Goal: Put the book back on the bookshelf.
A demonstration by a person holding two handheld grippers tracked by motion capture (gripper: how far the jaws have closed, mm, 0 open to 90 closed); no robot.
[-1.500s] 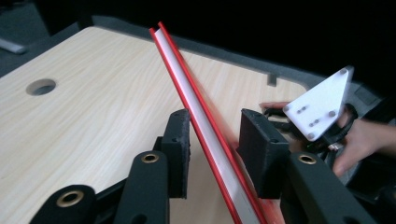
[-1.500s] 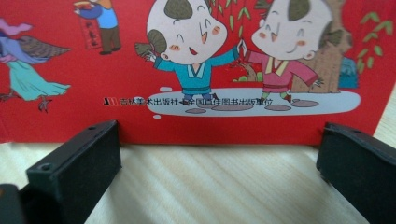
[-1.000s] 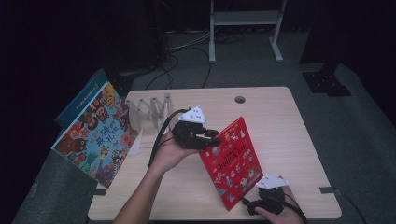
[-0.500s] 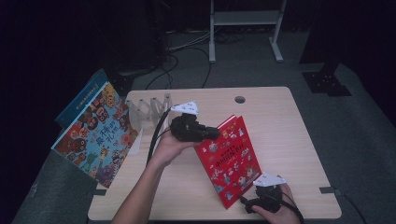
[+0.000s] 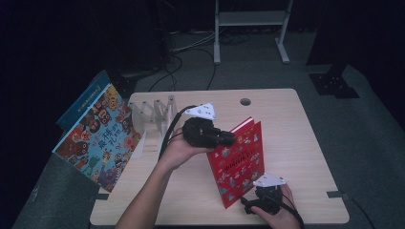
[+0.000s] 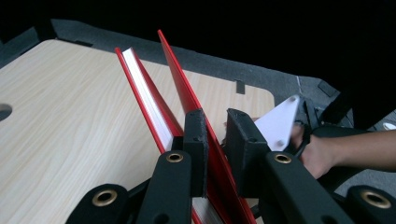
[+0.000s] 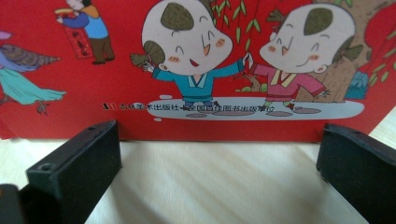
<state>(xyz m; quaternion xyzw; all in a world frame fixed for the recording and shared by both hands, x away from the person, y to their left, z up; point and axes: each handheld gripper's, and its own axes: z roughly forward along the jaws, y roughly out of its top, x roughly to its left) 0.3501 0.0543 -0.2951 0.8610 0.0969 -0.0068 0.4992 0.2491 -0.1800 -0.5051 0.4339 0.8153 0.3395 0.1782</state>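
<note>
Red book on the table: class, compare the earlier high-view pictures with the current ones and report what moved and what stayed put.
The left gripper, clamped on the front cover of the red book, has edged slightly up the table, swinging the cover further from the pages. The right gripper stayed open by the book's near edge, touching nothing. The picture books and the rack at the left did not move.

A large picture book (image 5: pixel 98 138) overhangs the left edge of the table (image 5: pixel 305 138). A clear folding rack (image 5: pixel 153 114) stands near the far left corner. A round hole (image 5: pixel 245 101) sits at the far edge.
</note>
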